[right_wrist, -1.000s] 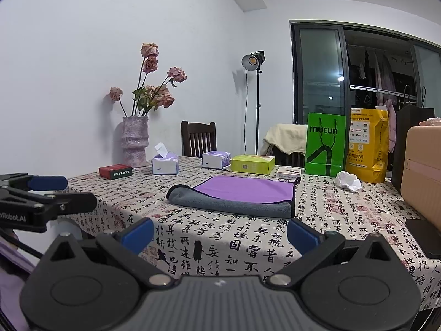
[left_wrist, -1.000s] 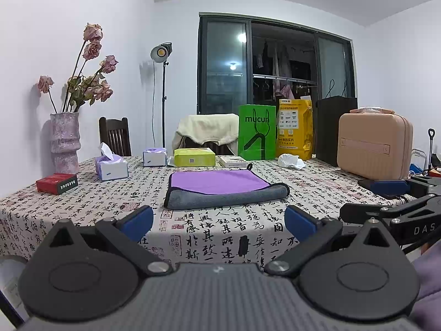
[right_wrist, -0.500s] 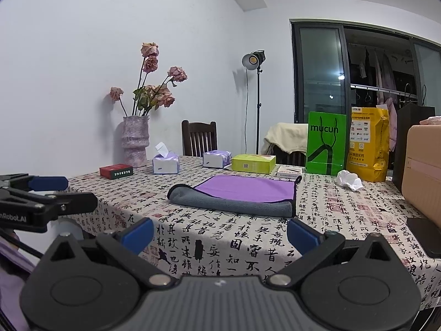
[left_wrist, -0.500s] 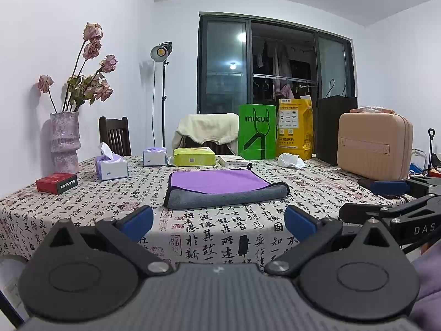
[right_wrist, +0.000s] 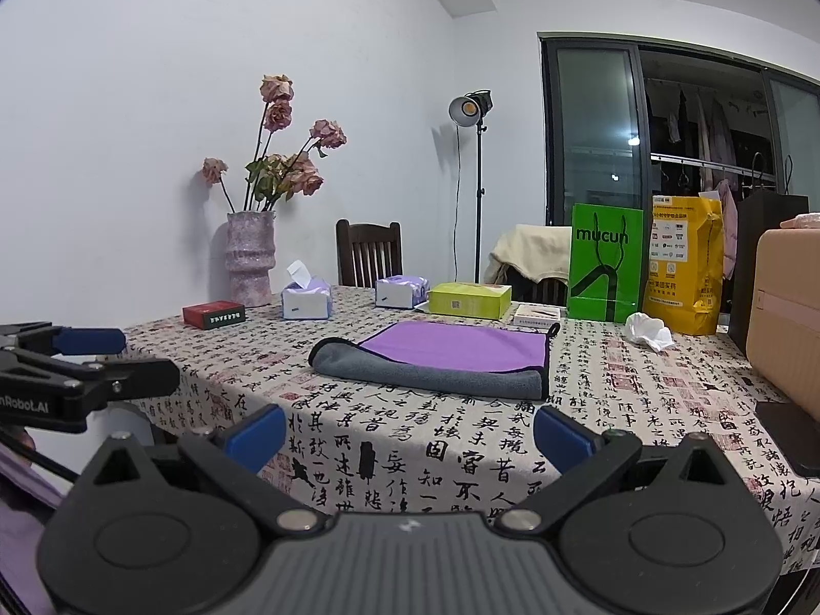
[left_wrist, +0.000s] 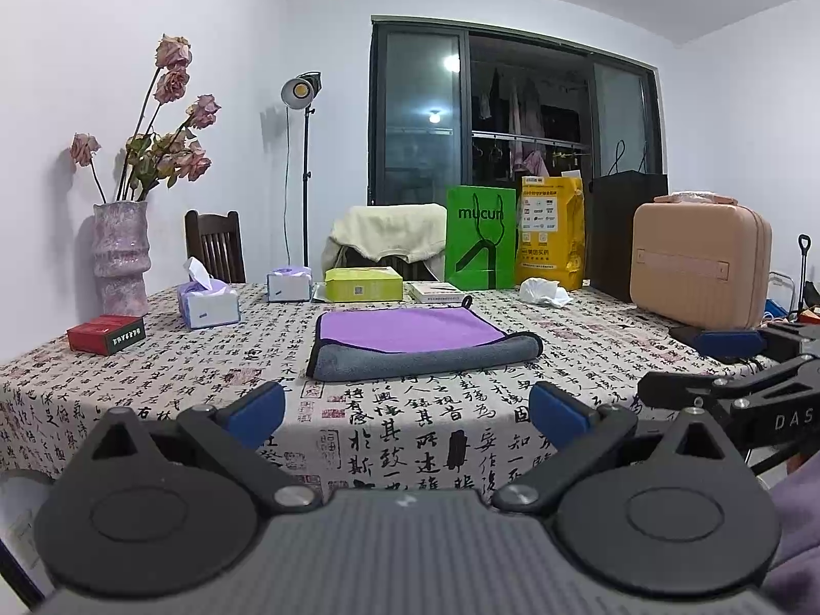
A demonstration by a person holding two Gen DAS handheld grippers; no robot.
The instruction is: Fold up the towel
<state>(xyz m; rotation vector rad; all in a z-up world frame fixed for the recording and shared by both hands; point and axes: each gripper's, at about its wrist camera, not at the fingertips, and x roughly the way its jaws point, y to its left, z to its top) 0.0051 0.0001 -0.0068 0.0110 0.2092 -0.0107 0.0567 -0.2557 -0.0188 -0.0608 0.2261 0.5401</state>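
Note:
A towel (left_wrist: 410, 341), purple on top with a grey underside turned up along its near edge, lies folded on the table with the calligraphy-print cloth (left_wrist: 410, 441). It also shows in the right wrist view (right_wrist: 446, 359). My left gripper (left_wrist: 407, 412) is open and empty, held back from the table's near edge, well short of the towel. My right gripper (right_wrist: 410, 433) is open and empty, also held off the near edge. Each gripper shows at the side of the other's view.
A vase of dried roses (left_wrist: 120, 256), a red box (left_wrist: 106, 334), two tissue packs (left_wrist: 207, 302), a yellow-green box (left_wrist: 364, 283), green and yellow bags (left_wrist: 480, 243), crumpled tissue (left_wrist: 543, 291) and a tan case (left_wrist: 699, 264) ring the towel. A dark phone (right_wrist: 789, 425) lies right.

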